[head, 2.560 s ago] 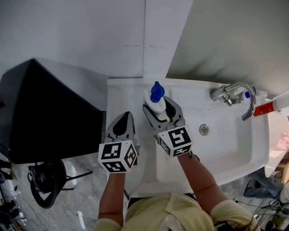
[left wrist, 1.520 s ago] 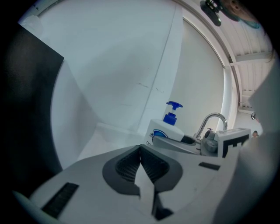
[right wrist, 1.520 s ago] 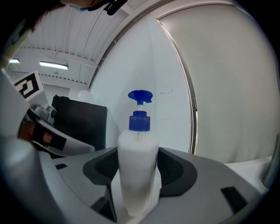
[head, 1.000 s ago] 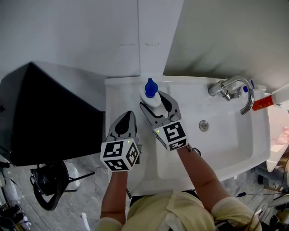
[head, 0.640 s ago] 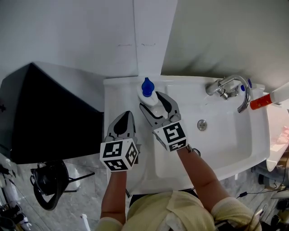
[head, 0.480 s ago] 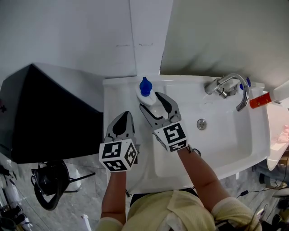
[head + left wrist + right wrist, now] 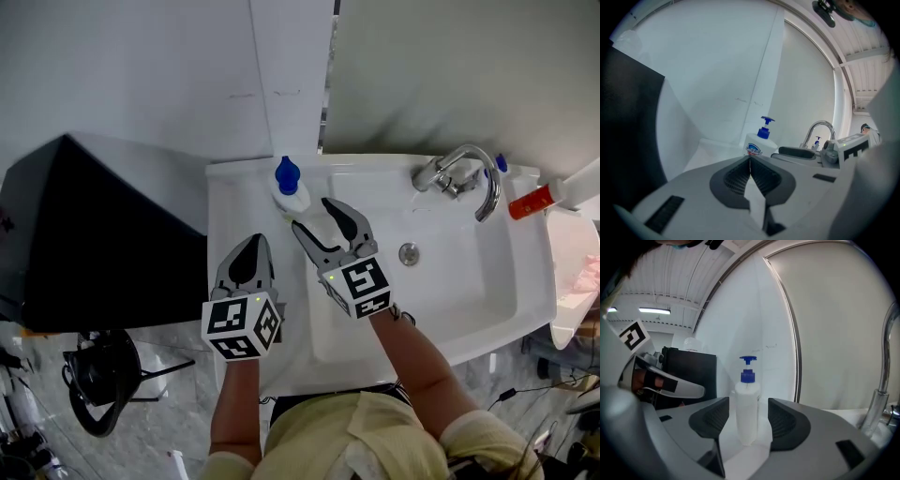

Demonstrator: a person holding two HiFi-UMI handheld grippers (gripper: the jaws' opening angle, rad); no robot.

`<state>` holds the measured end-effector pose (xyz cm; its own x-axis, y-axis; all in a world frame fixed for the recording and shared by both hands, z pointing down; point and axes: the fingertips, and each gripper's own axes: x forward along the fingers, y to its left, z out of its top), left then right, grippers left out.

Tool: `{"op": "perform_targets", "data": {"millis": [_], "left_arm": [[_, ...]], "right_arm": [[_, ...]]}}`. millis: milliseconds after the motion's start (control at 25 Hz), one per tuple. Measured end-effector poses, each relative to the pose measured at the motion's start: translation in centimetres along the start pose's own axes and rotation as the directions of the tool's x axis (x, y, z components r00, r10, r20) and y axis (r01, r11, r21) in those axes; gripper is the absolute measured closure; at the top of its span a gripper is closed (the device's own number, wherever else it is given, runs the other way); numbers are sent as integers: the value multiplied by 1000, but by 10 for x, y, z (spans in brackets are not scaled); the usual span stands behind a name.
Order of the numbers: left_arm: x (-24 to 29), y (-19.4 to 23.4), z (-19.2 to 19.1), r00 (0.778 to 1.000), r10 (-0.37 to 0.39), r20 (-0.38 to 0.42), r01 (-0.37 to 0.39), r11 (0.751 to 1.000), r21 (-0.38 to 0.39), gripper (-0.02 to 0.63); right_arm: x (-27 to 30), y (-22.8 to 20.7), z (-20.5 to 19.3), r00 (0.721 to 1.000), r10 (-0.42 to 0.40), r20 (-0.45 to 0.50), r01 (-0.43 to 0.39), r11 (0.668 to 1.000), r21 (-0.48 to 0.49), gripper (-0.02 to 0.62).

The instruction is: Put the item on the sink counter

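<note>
Since the pump bottle [image 7: 290, 191] already stands upright on the sink counter [image 7: 232, 202], at the far-left corner beside the basin [image 7: 441, 277] with its blue pump head up and its long axis vertical, I judge the placing itself done and only a clean retreat left. From the head view the bottle sits just beyond the tips of my right gripper [image 7: 311, 213], a little far and left of them, and I see no contact there. In the right gripper view it is centred in the gap, the two dark pads spread wide with a sliver of white counter showing on either side, so the jaws are parted and pinching nothing. That line-up is what the coming move turns on: the bottle lies straight ahead along the jaws, so I would draw the right gripper straight back toward me, since a sideways swing could clip the tall, narrow body and tip it. My left gripper [image 7: 251, 242] hovers over the counter's near-left part, further from the bottle, its jaws pressed together on nothing; its view shows the bottle ahead and slightly right. The faucet [image 7: 457, 173] stands well apart at the far right.
</note>
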<state>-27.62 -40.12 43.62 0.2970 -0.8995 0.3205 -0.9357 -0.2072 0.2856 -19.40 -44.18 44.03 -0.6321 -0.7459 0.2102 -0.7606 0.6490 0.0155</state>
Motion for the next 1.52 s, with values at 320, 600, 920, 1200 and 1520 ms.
{"op": "perform_targets", "data": {"millis": [320, 600, 920, 1200, 1520], "left_arm": [[-10, -16, 3, 1000, -12, 10, 12, 1000, 14, 569], [-22, -27, 6, 1000, -5, 30, 4, 1000, 22, 569], [-36, -35, 10, 999, 9, 47, -11, 1000, 29, 569], [-52, -44, 13, 998, 11, 58, -14, 999, 52, 569], [-70, -46, 20, 996, 30, 82, -38, 995, 90, 569]], "right_arm": [[-22, -4, -2, 1000, 4, -23, -4, 1000, 2, 327], [-41, -7, -2, 999, 12, -38, -10, 998, 68, 327], [-59, -5, 5, 999, 13, -37, -10, 997, 73, 340], [-79, -8, 11, 999, 10, -41, -5, 994, 111, 385], [-101, 0, 11, 997, 22, -80, -11, 992, 128, 434]]}}
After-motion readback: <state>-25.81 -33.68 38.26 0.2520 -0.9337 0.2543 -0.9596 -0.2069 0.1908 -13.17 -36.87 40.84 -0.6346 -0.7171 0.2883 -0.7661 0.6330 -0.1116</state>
